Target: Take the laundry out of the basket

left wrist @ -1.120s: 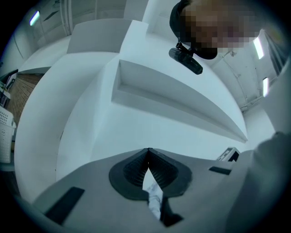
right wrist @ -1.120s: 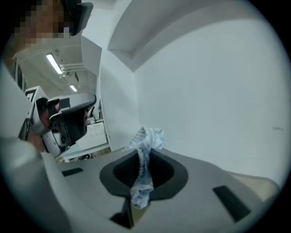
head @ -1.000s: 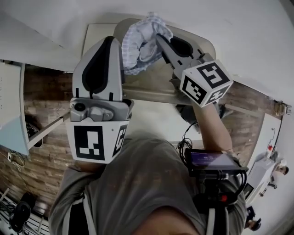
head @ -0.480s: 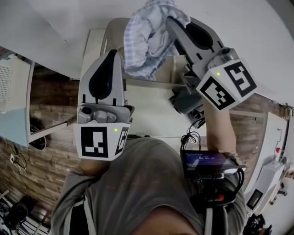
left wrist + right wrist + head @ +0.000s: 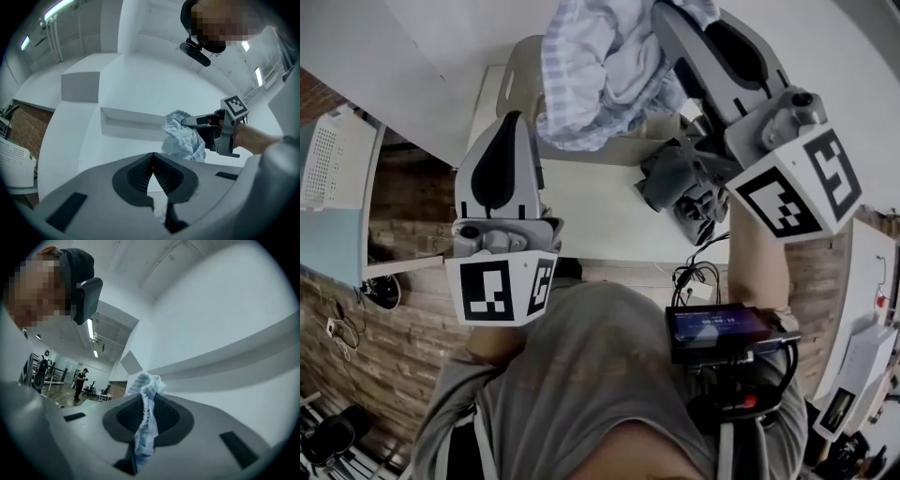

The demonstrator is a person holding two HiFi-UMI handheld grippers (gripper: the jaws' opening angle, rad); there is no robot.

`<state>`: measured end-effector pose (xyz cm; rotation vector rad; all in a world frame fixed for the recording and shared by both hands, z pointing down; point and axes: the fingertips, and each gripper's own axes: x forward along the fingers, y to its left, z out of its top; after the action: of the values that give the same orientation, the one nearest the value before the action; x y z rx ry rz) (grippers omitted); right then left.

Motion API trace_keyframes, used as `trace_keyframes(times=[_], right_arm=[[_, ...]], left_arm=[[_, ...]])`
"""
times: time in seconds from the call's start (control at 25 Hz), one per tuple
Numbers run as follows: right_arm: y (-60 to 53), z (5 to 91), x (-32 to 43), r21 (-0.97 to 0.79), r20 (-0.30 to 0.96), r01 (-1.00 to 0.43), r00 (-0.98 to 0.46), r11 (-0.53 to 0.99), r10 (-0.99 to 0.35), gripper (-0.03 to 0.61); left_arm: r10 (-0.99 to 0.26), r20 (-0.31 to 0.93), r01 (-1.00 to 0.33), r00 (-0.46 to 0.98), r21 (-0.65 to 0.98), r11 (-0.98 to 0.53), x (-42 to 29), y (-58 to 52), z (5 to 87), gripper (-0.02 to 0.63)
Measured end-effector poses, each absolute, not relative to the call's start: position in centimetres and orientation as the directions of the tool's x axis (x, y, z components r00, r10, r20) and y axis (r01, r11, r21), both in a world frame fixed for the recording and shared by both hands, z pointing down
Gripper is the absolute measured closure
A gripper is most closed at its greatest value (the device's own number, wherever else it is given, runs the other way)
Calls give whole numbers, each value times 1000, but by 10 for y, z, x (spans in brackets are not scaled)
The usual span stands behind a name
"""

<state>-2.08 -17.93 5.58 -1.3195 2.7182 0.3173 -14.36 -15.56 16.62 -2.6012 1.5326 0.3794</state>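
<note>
A pale blue checked cloth hangs in the air from my right gripper, whose jaws are shut on a bunched fold of it. In the right gripper view the cloth runs down between the dark pads. Below it is the tan basket, mostly hidden by the cloth. My left gripper is at the left, just beside the basket, shut with nothing in it. In the left gripper view its jaws meet at the tips, and the cloth dangles from the right gripper beyond them.
A crumpled grey garment lies on the white table under my right arm. A white perforated crate stands off to the left. Far behind, a person stands in the room.
My right gripper has lifted the checked cloth higher, up out of the basket. The grey garment on the table has come into view. The left gripper has stayed shut beside the basket.
</note>
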Motion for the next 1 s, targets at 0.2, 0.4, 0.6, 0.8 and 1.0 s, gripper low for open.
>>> trace_keyframes(times=[0.2,0.4,0.6,0.8,1.0], right_arm=[[-138,39,-11,163,-226,-793,-609,586,-761,534],[-112,47,-1,145,-223,-807,-590,572,-776,534],[-102,83,0,112,-170,-817,-576,565,-799,534],[-98,121,1,83,-126,-817,-576,570,-807,534],[-97,157,-1,44,-91,-818,-575,574,-813,532]], left_arm=[[-848,-263,-874,461,33,-485,-140,-126,167,606],[-848,-252,-872,466,30,-488,-139,-104,171,606],[-847,-238,-867,476,33,-497,-140,-91,177,606],[-840,-232,-860,490,26,-509,-136,-91,183,606],[-839,-227,-859,494,23,-512,-138,-93,185,606]])
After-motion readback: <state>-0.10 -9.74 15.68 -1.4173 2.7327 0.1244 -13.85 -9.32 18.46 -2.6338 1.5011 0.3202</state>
